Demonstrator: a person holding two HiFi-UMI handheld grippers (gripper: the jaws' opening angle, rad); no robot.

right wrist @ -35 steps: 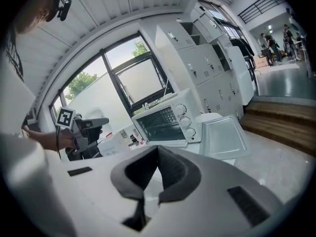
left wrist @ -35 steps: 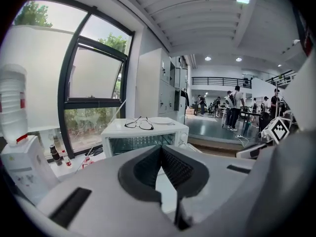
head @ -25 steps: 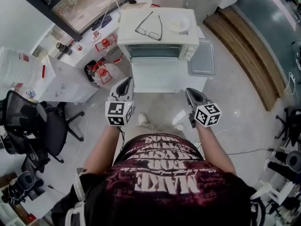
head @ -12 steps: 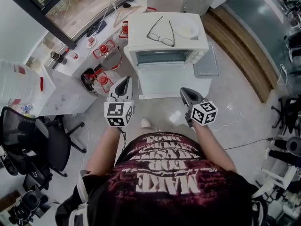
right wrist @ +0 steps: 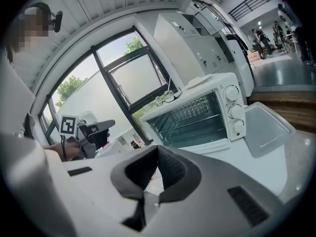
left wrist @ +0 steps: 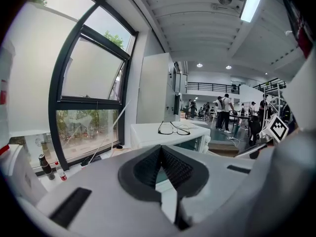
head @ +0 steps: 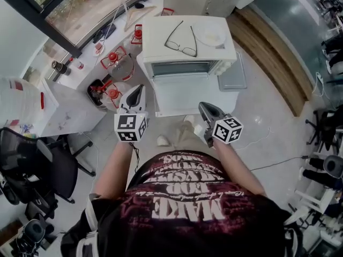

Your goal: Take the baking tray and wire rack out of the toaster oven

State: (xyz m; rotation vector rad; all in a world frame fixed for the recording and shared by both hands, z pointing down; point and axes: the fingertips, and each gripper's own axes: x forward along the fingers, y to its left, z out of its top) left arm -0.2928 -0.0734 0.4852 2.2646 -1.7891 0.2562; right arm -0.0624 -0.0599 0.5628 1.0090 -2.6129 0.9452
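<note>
I'm looking down on a white table [head: 193, 98] with the toaster oven [head: 185, 47] at its far end, below a big dark-framed window [head: 91, 4]. A pair of glasses [head: 181, 36] and a round white dish [head: 210, 35] lie on the oven's top. A pale grey rectangular tray [head: 233, 71] sits on the table just beside the oven's right side.

From the right gripper view, the wire rack [right wrist: 195, 110] shows inside the oven behind the glass front. I can't pick out the baking tray in there.

Both grippers hang over the near edge of the table, short of the oven. The left gripper [head: 135, 90] has its jaws pressed together on nothing, and so does the right gripper [head: 203, 107].

Around the table there is grey floor, red-capped canisters [head: 115, 63] to the left, a black office chair [head: 32, 165] nearer me, and a wooden step [head: 278, 52] to the right. The left gripper view shows people [left wrist: 224, 112] standing far down the hall.
</note>
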